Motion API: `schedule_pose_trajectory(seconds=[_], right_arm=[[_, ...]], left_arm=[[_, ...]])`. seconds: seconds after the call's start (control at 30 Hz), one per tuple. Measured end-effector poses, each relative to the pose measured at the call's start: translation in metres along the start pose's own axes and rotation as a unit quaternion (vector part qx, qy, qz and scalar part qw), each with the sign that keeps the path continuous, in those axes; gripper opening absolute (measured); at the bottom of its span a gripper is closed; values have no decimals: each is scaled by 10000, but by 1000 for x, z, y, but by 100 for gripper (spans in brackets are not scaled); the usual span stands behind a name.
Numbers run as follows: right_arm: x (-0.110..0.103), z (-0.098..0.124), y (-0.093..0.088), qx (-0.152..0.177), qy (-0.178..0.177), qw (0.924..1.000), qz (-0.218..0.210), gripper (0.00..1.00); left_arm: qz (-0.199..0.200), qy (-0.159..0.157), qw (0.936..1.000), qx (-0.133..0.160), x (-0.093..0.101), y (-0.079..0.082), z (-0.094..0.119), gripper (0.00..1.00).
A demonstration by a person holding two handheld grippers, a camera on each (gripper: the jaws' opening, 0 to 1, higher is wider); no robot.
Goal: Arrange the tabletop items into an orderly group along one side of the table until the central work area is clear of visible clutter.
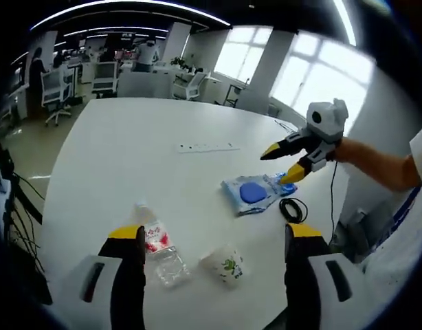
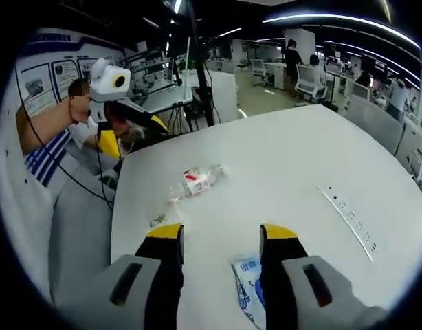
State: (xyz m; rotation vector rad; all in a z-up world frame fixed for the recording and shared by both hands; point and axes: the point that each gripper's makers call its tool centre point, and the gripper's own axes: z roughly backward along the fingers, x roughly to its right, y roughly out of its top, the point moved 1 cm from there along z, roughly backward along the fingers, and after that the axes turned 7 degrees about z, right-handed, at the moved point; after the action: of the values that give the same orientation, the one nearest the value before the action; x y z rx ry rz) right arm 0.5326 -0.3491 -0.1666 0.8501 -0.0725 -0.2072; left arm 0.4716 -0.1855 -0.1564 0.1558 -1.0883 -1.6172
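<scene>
On the white round table [image 1: 128,158], one clear plastic bottle with a red label [image 1: 158,249] lies beside one small crumpled white packet [image 1: 223,265]; one blue wet-wipe pack [image 1: 254,192] sits past them, one black cable coil [image 1: 293,209] beside it. Left gripper [image 1: 214,240] and right gripper [image 2: 220,237] both gape, holding nothing.

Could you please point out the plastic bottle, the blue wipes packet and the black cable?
plastic bottle [image 1: 158,249]: left gripper view, its red label.
blue wipes packet [image 1: 252,192]: left gripper view, its round blue lid.
black cable [image 1: 293,209]: left gripper view, its coil.
</scene>
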Motion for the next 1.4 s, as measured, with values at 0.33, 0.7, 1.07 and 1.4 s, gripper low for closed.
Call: schedule_pose_trajectory(seconds=[0.33,0.7,1.07,1.4], right_arm=[[-25,-35,5,-314,886,9943,500,39],[-40,-73,-2,-733,1679,9799,785,33],[-54,-104,-23,-1123,2471,9585,871,25],[-66,-117,-35,-1326,3012,9398,923,22]], left_arm=[[222,37,9997,50,-9,-26,20,86],[395,-6,9992,39,-20,-48,28,85],[644,11,9979,91,-32,-59,28,84],[837,14,9964,115,-39,-68,21,84]])
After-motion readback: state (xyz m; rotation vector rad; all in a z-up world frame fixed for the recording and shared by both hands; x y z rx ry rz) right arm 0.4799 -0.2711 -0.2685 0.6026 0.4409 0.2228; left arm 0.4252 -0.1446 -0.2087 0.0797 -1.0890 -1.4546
